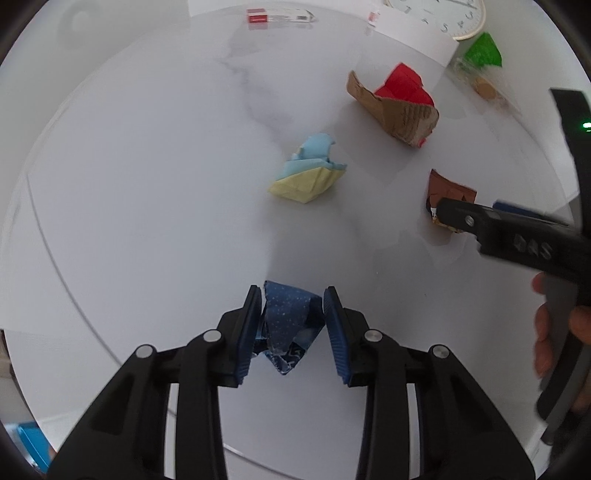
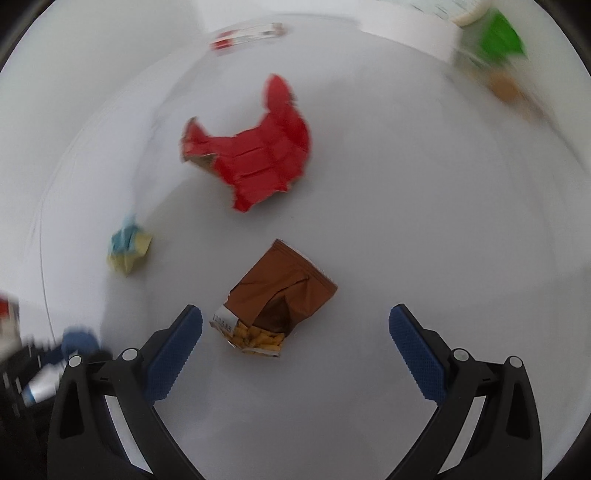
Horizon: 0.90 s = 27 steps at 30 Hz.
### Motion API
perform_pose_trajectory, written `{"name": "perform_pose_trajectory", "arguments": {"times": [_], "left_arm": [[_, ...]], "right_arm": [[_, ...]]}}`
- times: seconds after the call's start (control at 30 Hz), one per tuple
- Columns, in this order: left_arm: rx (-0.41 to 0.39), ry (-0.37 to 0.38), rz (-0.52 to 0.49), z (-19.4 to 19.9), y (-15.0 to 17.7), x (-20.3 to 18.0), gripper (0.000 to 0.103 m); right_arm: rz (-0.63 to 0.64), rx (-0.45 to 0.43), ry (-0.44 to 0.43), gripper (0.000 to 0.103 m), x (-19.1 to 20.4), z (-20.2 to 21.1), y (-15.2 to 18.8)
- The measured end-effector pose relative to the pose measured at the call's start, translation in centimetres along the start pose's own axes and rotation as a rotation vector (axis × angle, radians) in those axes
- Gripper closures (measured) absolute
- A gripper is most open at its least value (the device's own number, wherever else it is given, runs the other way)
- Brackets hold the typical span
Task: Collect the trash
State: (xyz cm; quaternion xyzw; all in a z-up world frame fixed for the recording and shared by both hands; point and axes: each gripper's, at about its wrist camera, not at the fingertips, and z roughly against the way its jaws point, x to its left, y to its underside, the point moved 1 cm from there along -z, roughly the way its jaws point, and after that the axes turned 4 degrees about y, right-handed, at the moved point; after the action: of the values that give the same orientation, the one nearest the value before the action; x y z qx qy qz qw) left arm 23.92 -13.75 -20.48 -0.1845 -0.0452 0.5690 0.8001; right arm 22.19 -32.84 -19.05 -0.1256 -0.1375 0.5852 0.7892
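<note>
My left gripper [image 1: 293, 295] is shut on a crumpled dark blue dotted paper [image 1: 288, 325], held just above the white table. A blue and yellow paper wad [image 1: 306, 171] lies ahead of it; it also shows in the right wrist view [image 2: 129, 249]. A torn red and brown cardboard piece [image 1: 397, 103] lies farther back right; it also shows in the right wrist view [image 2: 255, 158]. My right gripper [image 2: 295, 317] is open, jaws wide, just behind a brown snack wrapper [image 2: 277, 299]. In the left wrist view the right gripper's finger covers part of that wrapper [image 1: 448, 194].
The round white marble table [image 1: 166, 166] has a curved edge at left. At the back are a red and white box [image 1: 280, 16], a white card [image 1: 413, 29], a clock [image 1: 454, 18] and a green bag [image 1: 484, 51]. A blue object [image 1: 33, 443] sits low left.
</note>
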Motion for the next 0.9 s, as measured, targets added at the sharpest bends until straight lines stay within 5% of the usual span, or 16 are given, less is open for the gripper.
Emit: {"name": "perform_pose_trajectory", "arguments": {"times": [0.13,0.27,0.33,0.5,0.67,0.7,0.9], "left_arm": [[-0.011,0.009,0.037,1.4,1.0,0.9,0.068],[-0.024,0.011,0.058,2.7,2.0,1.4,0.068],[-0.034,0.006,0.064,3.6,2.6,2.0,0.068],[-0.055,-0.001,0.101,5.6,4.0,3.8,0.068],[-0.079,-0.022,0.157,8.3,7.1,6.7,0.068],[-0.083,-0.026,0.169,8.8,7.7,7.3,0.068],[-0.11,-0.057,0.244,12.5,12.8,11.0,0.068]], "right_arm": [[-0.148,-0.004,0.03,0.007,-0.1,-0.5,-0.1],[-0.122,-0.03,0.143,0.014,1.4,-1.2,-0.5],[-0.082,-0.059,0.168,0.029,2.1,-1.2,-0.6],[-0.043,-0.074,0.151,0.065,2.1,-0.7,-0.3],[-0.034,-0.072,0.099,0.074,2.1,0.2,0.0],[-0.032,-0.07,0.083,0.092,2.0,0.7,0.3],[0.058,-0.084,-0.003,0.096,4.4,4.9,3.3]]}}
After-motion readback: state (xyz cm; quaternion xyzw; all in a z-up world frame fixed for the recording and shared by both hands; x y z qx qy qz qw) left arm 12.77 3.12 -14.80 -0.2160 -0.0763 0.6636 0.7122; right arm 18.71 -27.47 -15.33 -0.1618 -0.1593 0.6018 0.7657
